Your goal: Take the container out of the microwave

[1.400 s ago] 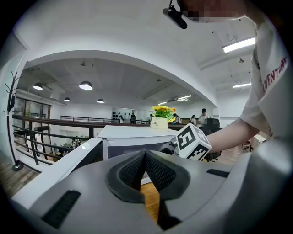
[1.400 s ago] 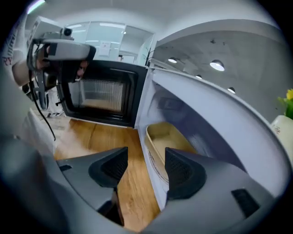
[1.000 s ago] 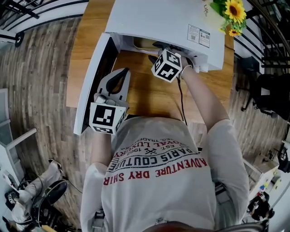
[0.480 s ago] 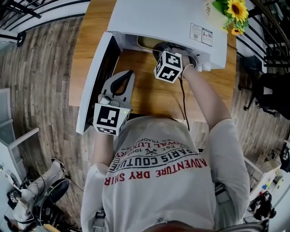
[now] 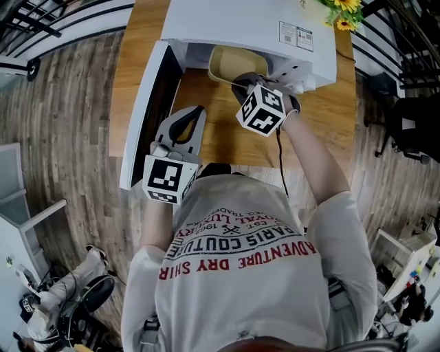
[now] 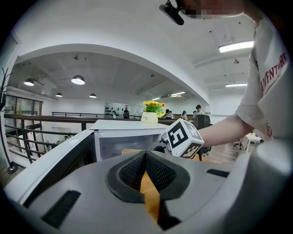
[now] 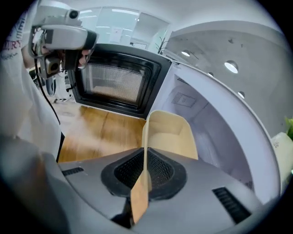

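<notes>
The tan open container (image 5: 228, 63) sticks halfway out of the white microwave's (image 5: 240, 27) cavity, over the wooden table (image 5: 227, 141). My right gripper (image 5: 249, 79) is shut on its near wall. In the right gripper view the thin tan wall (image 7: 145, 137) runs straight between the closed pads, and the container's inside (image 7: 171, 137) shows beyond. My left gripper (image 5: 185, 122) hangs in front of the open door (image 5: 141, 110), shut with nothing in it. In the left gripper view its pads (image 6: 137, 171) meet, and the right gripper's marker cube (image 6: 182, 138) shows ahead.
The microwave door (image 7: 114, 80) stands swung open to the left, its dark window facing the table. A pot of sunflowers (image 5: 340, 10) stands on the microwave's back right corner. A black cable (image 5: 280, 165) trails from the right hand. Railings and wooden floor surround the table.
The right gripper has drawn back from the cavity toward the person, bringing the tan container partway out. The left gripper has only drifted slightly.
</notes>
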A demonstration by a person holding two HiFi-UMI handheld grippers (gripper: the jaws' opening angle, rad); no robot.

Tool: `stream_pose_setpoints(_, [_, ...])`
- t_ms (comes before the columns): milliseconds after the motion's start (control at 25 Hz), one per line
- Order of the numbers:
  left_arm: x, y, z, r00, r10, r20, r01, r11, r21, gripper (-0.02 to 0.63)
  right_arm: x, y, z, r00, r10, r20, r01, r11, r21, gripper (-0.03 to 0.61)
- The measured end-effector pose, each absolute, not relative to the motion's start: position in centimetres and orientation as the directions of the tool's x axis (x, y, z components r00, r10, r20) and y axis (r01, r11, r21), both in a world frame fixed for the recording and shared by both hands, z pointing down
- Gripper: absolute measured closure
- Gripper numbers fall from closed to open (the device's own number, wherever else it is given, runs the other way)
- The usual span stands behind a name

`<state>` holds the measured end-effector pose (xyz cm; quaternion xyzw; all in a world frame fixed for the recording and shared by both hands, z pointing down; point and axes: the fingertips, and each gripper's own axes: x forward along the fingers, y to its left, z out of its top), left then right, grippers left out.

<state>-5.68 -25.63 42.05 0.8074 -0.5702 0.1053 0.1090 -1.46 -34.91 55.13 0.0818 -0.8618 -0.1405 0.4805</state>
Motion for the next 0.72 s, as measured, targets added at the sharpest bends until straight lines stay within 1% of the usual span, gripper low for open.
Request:
stream_pose_setpoints(120, [-5.3,-24.8,41.4,0.341,-0.896,0.285,-0.939,-0.341,0.050,0.600,-0.6,-33.3,53.7,-0.549,-0.302,0.779,-0.079,0.947,0.311,0.535])
stream_pose_setpoints(280, [-5.0,-23.6,40.4,0.356,-0.899,0.254,-0.933,-0.358,0.039,0.600,1.4,-31.3,51.3,-0.610,-0.366,0.703,-0.272,0.930,0.248,0.535])
stream_pose_setpoints(360, [-4.9,-22.6,40.0,0.351,-0.903,0.246,-0.935,-0.353,0.037,0.600,2.2,-30.0,50.1,-0.636,-0.393,0.664,-0.340,0.915,0.216,0.535])
stream_pose_setpoints(720, [-5.1,-19.4,37.9,0.343,-0.918,0.197,-0.938,-0.347,0.016,0.600,5.0,-25.0,44.4,-0.704,-0.519,0.485,-0.527,0.839,0.134,0.535])
